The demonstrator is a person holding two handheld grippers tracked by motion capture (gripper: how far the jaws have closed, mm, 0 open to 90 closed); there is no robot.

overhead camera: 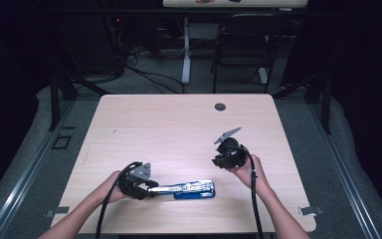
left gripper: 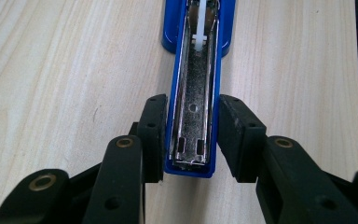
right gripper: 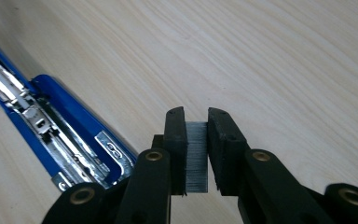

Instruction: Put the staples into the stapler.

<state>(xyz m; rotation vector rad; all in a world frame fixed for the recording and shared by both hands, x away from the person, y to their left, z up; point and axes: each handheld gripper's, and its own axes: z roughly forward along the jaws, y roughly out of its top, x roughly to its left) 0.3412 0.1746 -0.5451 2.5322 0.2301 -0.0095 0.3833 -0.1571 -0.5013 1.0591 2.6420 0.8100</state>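
Observation:
A blue stapler (overhead camera: pixel 191 189) lies opened out flat near the front edge of the table (overhead camera: pixel 179 124), its chrome staple channel (left gripper: pixel 196 93) facing up. My left gripper (overhead camera: pixel 151 186) is shut on the stapler's near end, one pad against each blue side (left gripper: pixel 191 135). To the right of the stapler and raised off the table, my right gripper (overhead camera: pixel 218 162) is shut on a short grey strip of staples (right gripper: pixel 196 156), which stands upright between its pads. In the right gripper view the open stapler (right gripper: pixel 51 126) lies to the lower left of those jaws.
A small round grommet (overhead camera: pixel 220 106) sits in the tabletop near the far edge. Behind the table stand a dark chair (overhead camera: pixel 243 40) and a white desk leg (overhead camera: pixel 185 50), with cables on the floor.

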